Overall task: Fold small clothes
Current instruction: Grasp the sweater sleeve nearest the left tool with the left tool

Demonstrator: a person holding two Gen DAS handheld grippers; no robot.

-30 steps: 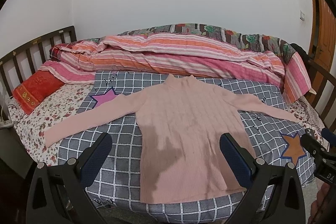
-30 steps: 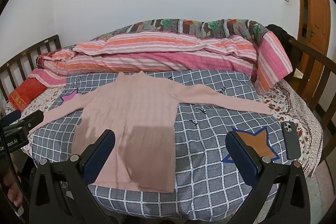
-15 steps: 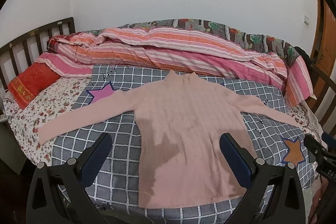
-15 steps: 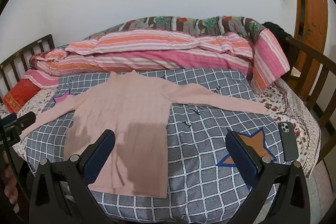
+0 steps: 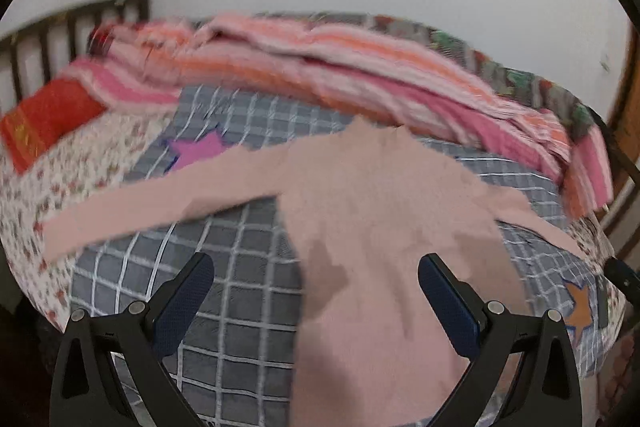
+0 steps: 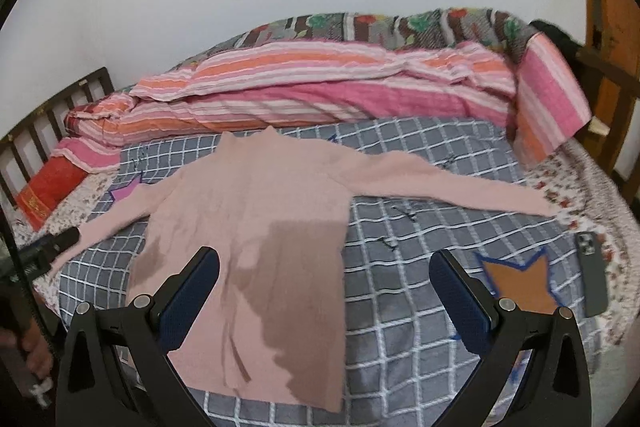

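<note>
1. The pink ribbed knit sweater (image 6: 256,227) lies flat, sleeves outspread, on the grey checked bed cover (image 6: 420,291), ready for folding.
2. Your left hand-held gripper (image 5: 316,291) and right hand-held gripper (image 6: 326,283) hover above it, jaws apart, holding nothing.

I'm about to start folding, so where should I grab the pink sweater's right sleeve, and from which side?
Probably at the cuff end of the right sleeve, coming in from the bed's outer right side. The pink sweater lies flat with that sleeve stretched straight out, so its tip is the free end. The right gripper is open above the grey checked blanket; pinch down across the sleeve.
</note>
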